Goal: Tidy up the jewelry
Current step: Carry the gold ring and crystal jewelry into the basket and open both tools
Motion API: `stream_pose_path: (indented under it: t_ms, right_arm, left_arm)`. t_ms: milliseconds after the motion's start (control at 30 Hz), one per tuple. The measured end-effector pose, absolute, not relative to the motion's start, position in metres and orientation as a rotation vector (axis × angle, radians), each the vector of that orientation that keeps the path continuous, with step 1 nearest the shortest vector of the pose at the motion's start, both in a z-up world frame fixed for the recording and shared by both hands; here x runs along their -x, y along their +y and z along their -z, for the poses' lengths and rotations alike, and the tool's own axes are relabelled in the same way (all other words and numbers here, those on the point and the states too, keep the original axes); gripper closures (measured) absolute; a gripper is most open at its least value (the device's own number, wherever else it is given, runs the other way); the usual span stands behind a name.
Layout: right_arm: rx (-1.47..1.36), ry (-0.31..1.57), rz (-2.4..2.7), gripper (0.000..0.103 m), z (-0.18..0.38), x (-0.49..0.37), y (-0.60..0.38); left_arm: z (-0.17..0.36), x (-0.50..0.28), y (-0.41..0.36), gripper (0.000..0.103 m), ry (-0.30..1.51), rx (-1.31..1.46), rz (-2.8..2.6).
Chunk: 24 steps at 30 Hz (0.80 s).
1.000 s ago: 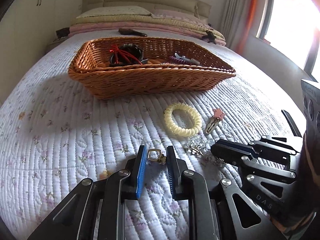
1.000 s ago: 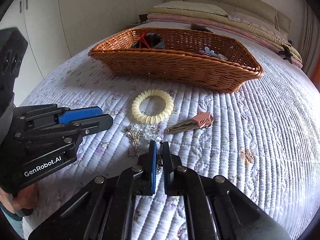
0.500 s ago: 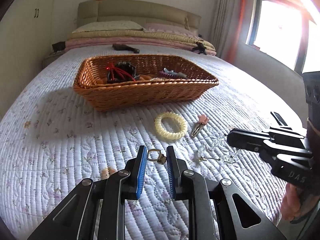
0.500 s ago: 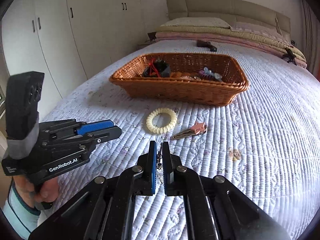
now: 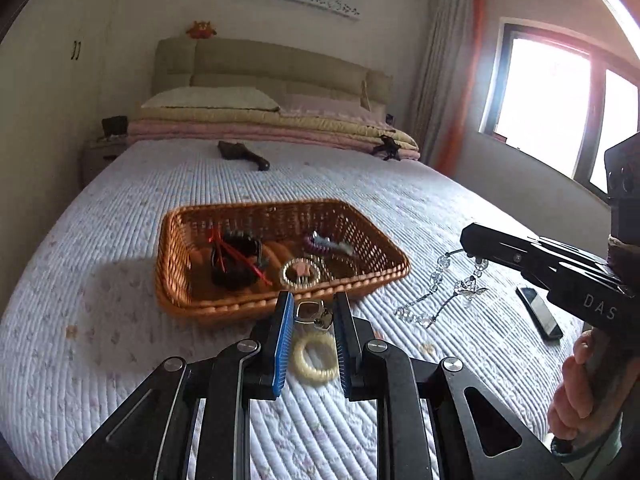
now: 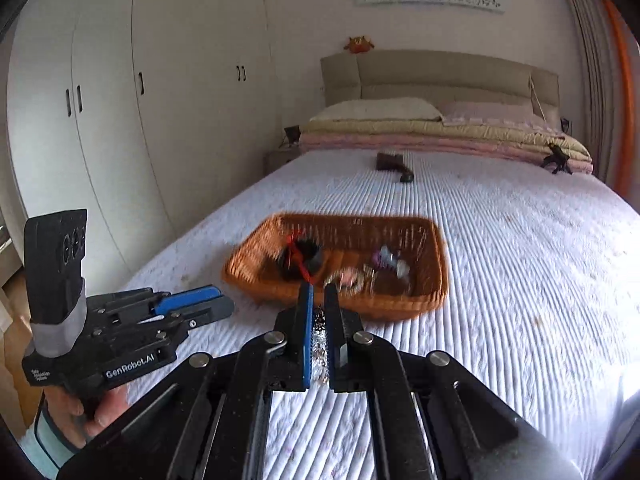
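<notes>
The left gripper (image 5: 311, 312) is pinching a small metal clasp piece (image 5: 313, 316) between its blue pads, the jaws standing only a little apart around it, while the right gripper (image 6: 318, 312) is pressing its fingers nearly together on a crystal bead chain (image 5: 444, 284). In the left wrist view that chain is hanging slack from the right fingertips, its long axis running down toward 7 o'clock, with the loose end trailing close above the quilted bedspread (image 5: 100, 320). The wicker basket (image 5: 184, 304) is lying straight ahead of both grippers: from the left fingers it is sitting at 12 o'clock, its near rim just beyond the clasp piece; from the right fingers it is likewise at 12 o'clock, tilting slightly toward 1. Its long axis is running across both views, from 9 to 3 o'clock. By my judgement the two hands are about equally near it, the left perhaps a shade closer, and the coming move is turning on carrying each piece forward over that near rim before letting go. A cream coil hair tie (image 5: 315, 360) is lying on the bedspread below the left fingers, at 6 o'clock from the clasp, outside the basket. A dark phone (image 5: 540, 312) is resting on the bed at the right.
</notes>
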State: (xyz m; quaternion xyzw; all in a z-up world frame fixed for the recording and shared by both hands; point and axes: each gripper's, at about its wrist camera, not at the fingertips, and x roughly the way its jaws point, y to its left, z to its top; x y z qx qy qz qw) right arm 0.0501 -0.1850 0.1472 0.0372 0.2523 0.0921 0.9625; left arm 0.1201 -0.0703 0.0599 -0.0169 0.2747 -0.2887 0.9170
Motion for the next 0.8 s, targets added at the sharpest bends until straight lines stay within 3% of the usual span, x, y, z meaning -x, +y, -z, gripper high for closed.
stream_pose_path:
  t_ms: [167,433,800]
  right_arm:
    - [-0.086,0.532,-0.146,0.097,-0.158,-0.108,-0.191]
    - [-0.222,0.674,-0.172,0.097,-0.105,-0.205,-0.207]
    - [-0.276,0.752,-0.167,0.097,-0.051,-0.24,-0.226]
  left_arm:
    - [-0.076,-0.175,-0.087,0.083,0.566,0.061,0.588]
    - [-0.028,-0.254,-0.11,0.083,0.659,0.137,0.571]
    - [0.013,-0.261,-0.134,0.083,0.721,0.022,0.575]
